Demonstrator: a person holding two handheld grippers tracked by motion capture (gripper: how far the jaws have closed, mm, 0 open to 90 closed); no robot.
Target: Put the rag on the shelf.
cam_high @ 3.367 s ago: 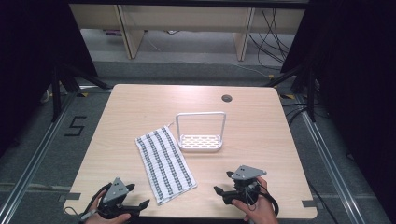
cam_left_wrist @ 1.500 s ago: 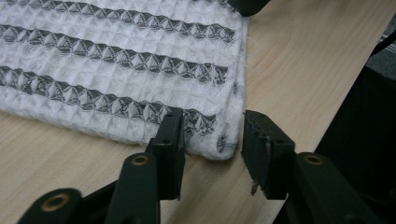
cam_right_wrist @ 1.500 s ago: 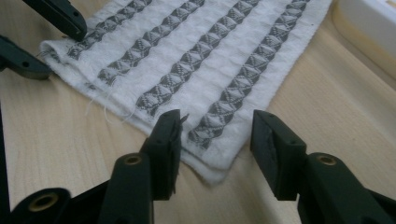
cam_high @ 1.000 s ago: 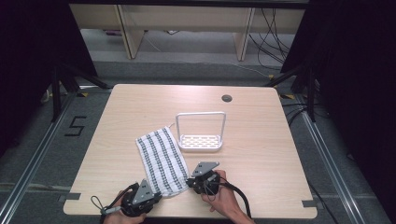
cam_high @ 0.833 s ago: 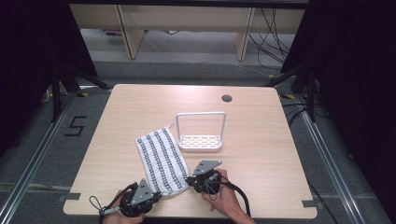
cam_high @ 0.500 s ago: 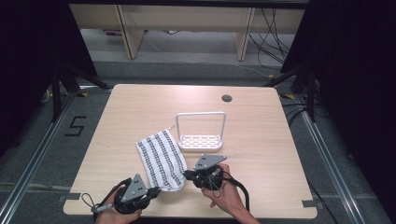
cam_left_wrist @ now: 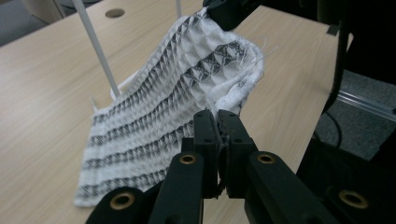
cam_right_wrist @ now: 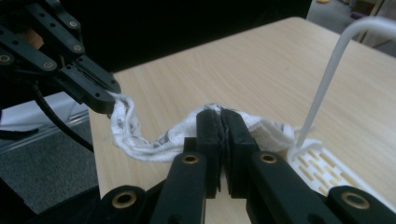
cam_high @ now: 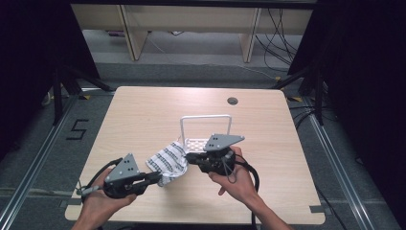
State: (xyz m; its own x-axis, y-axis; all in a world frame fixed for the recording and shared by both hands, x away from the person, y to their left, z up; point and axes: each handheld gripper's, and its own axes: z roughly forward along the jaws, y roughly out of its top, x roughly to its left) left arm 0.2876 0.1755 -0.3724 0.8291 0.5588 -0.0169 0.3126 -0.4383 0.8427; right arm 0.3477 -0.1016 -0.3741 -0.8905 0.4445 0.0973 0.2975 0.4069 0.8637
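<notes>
Cloth had left the table along its near edge: a second before, it lay flat beside the white rack with both grippers low at its near corners; at this moment the near edge hung in the air between the two hands, and only the far part trailed down toward the wood by the rack's base.

The left gripper had its jaws pressed together on one near corner of the cloth. In the left gripper view the fabric bunched directly above the closed jaws and stretched away to the other gripper at the top of that frame. The right gripper was likewise clamped on the opposite near corner; in the right gripper view a twisted strip of cloth ran from its closed jaws across to the left gripper.

Both hands had risen together, and the right gripper stood close to the rack's upright wire frame.

Judgement: both grips had held through the lift, so the pick-up step appeared complete. The likely next stage was carrying the cloth toward the rack, perhaps to drape it over the top bar. The sagging middle could catch on the frame.
</notes>
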